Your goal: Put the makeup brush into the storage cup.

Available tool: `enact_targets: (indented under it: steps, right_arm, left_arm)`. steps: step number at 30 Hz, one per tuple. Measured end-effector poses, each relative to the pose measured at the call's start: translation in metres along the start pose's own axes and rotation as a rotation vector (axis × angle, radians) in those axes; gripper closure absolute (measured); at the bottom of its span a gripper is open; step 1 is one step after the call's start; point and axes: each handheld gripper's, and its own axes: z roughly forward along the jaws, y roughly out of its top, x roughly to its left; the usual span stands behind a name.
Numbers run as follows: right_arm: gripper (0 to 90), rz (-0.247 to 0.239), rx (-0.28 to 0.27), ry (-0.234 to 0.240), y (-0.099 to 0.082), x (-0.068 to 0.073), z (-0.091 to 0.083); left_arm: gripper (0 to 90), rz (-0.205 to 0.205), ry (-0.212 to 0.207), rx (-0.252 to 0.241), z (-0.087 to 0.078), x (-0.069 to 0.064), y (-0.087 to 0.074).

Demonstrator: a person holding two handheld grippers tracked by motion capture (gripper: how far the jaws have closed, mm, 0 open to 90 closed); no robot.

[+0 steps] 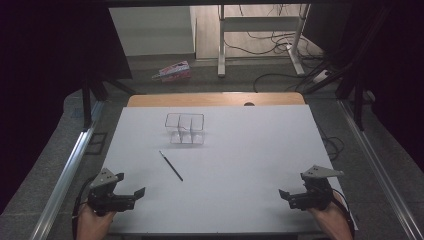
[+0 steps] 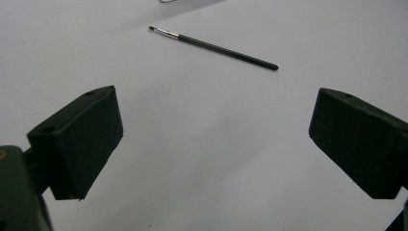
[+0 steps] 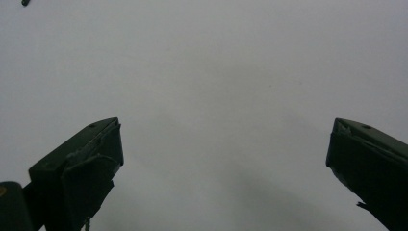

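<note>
The left gripper [image 1: 134, 192] sits near the table's near left corner with its two black fingers [image 2: 82, 139] spread wide – released, nothing between them and only bare white tabletop [image 1: 240, 150] in the gap. The right gripper [image 1: 285, 196], near the near right corner, is likewise fully spread and clasps nothing; its fingers [image 3: 82, 163] frame plain white surface.

The thin dark paintbrush with a silver ferrule [image 1: 171, 165] lies flat on the table, ahead of the left gripper's fingers and a little toward the centre, well apart from both grippers and untouched.

Beyond the brush, farther from the fingers, stands a clear plastic box divided into compartments [image 1: 185, 128]; I cannot tell that anything lies in it – its compartments look see-through to the table.

The left gripper view gives the brush [image 2: 211, 46] in detail: bristle tip at the upper left, handle end toward the right, lying slantwise just past the fingertips' span. The high view adds both hands holding the grippers and the whole box. In the right gripper view, a dark end of the brush [image 3: 25, 2] peeps in at the top left corner.
</note>
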Motion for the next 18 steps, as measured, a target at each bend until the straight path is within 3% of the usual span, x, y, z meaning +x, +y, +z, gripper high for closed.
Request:
enact_targets:
  steps: [4, 9, 18]
  right_arm:
    - [0.0, -0.035, 0.007, -0.012, 0.0009, 0.0025, 0.0011]
    - [0.0, -0.095, 0.024, -0.021, 0.0022, 0.0071, 0.0017]
    - [0.0, -0.097, 0.03, -0.002, 0.0028, 0.0079, 0.0028]
  left_arm:
    - [4.0, 0.017, 0.016, 0.005, 0.002, 0.0012, -0.0013]
    - [3.3, 0.005, 0.028, -0.003, 0.0017, 0.0037, -0.0021]
    - [1.8, -0.022, 0.026, -0.022, 0.001, 0.007, -0.0029]
